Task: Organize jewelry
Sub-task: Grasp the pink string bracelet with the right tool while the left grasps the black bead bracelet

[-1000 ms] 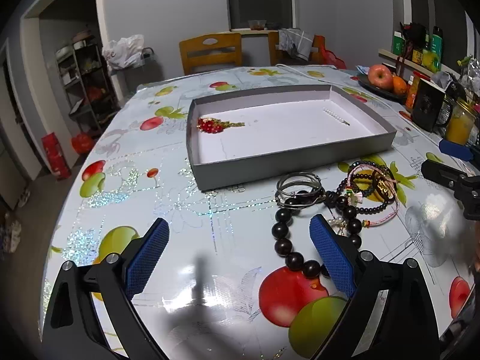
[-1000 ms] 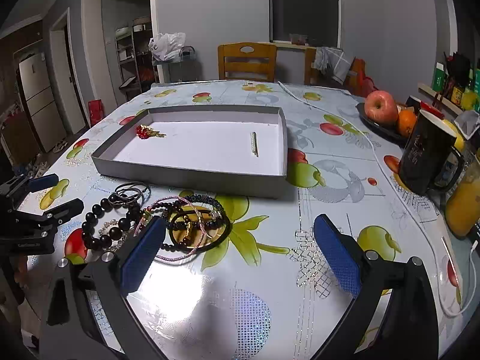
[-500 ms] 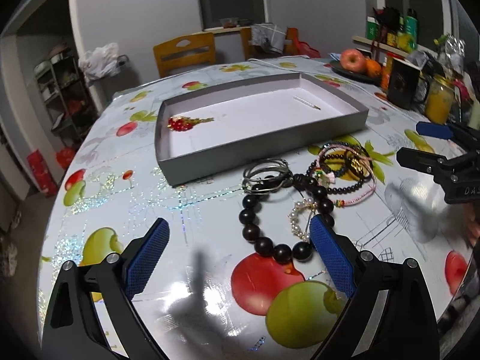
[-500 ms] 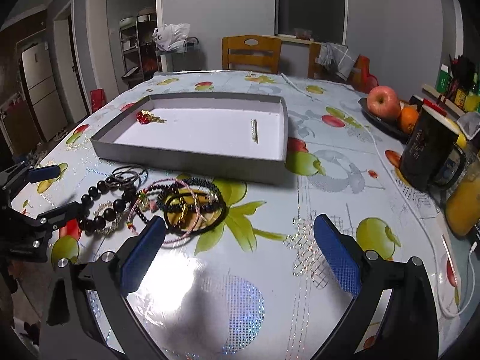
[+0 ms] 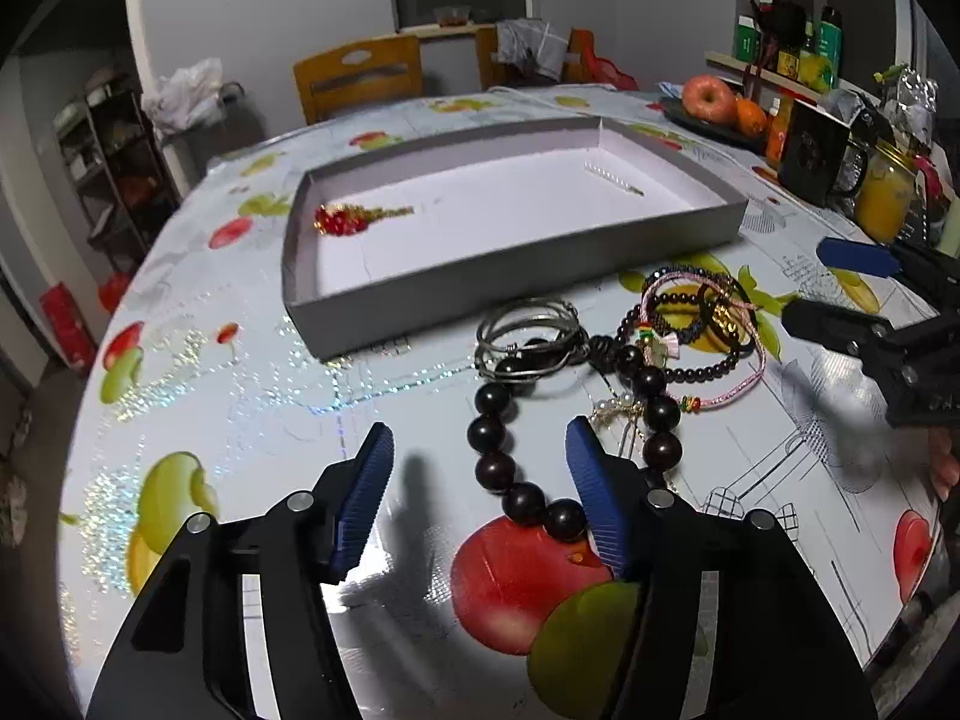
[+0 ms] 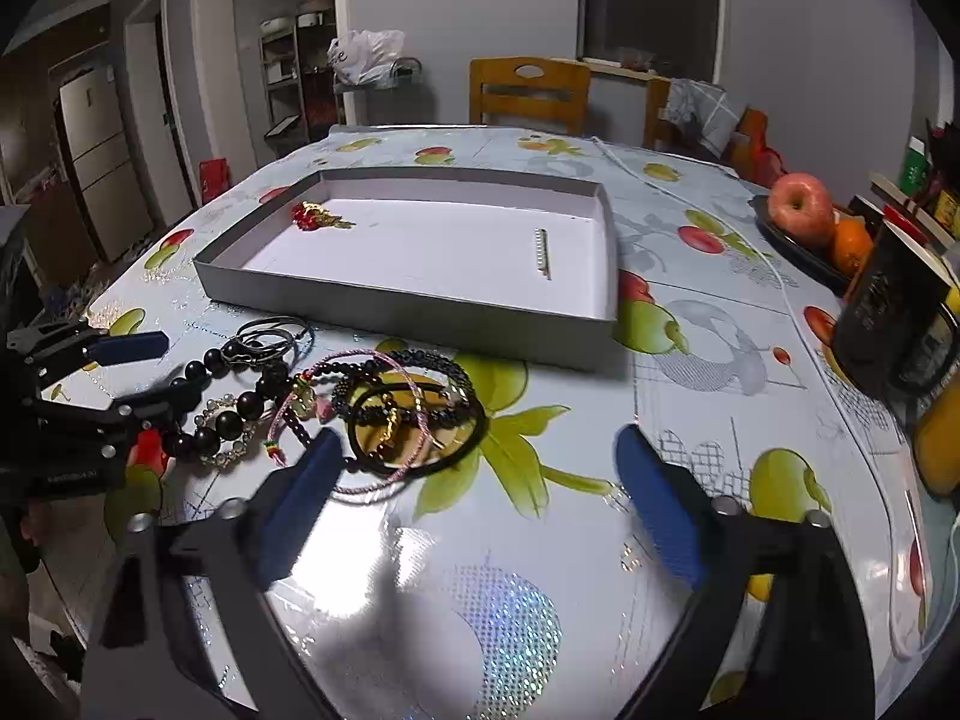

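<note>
Dark wooden beads of the bracelet (image 5: 516,456) lie on the table just short of the grey tray (image 5: 510,294), between my spread left claw (image 5: 480,492), so I should pinch one strand squarely, clear of the tangled bangles (image 5: 528,336).

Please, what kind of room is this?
Probably a home dining area: a table with a fruit-print cover, wooden chairs behind it, and a refrigerator through the doorway.
</note>
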